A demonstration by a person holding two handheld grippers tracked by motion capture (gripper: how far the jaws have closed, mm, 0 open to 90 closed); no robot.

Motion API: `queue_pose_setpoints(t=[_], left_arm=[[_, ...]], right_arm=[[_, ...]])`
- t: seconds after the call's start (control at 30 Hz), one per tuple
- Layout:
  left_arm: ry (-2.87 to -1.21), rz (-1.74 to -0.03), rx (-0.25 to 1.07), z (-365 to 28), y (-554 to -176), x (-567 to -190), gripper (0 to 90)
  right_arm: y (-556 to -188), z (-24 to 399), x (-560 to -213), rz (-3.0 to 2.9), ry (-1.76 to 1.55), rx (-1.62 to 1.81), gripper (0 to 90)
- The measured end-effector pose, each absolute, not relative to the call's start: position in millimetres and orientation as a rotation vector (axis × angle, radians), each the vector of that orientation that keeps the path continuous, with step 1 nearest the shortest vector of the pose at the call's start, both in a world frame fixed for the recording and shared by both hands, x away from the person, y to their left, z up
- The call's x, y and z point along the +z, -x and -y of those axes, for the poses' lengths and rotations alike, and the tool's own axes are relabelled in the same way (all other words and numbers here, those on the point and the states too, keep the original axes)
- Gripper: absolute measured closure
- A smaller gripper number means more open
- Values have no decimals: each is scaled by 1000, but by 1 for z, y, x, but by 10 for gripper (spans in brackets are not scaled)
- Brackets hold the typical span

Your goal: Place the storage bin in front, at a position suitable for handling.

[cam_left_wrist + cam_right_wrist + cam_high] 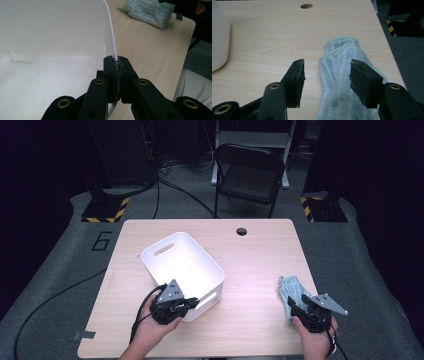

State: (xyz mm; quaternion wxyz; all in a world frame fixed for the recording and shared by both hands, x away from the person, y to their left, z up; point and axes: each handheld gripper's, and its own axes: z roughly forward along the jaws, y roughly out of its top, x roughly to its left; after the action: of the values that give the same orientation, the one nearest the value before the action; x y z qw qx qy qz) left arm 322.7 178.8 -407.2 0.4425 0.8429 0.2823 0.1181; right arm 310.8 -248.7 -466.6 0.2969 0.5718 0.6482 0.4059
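Left hand-held gripper pinching the bin rim, right one spread around the sock.

Left hand-held gripper (192, 301) has its jaws pressed tight on the near wall of the white bin (172, 251), one jaw inside and one outside, right at the rim; in the left gripper view (117, 65) you can see the thin white edge sandwiched between them. The bin sits left of centre on the worktop (260, 260) and looks empty, just some faint scuffs on the bottom. Over on the right, the right hand-held gripper (327, 75) is partly spread with a pale blue-green sock (342, 75) lying between the jaws, pads not pressing it as far as I can tell. The sock lies near the worktop's right edge (292, 290), and its near end is cut off behind the gripper.
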Motion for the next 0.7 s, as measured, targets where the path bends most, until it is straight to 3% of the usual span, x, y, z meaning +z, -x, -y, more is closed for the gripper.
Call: queue_pose_setpoints(t=[0.7], left_arm=[[-2132,-704,273,-178,-325,-414,803]], right_arm=[[-330,262,-500,-1765,-1683,933,408]])
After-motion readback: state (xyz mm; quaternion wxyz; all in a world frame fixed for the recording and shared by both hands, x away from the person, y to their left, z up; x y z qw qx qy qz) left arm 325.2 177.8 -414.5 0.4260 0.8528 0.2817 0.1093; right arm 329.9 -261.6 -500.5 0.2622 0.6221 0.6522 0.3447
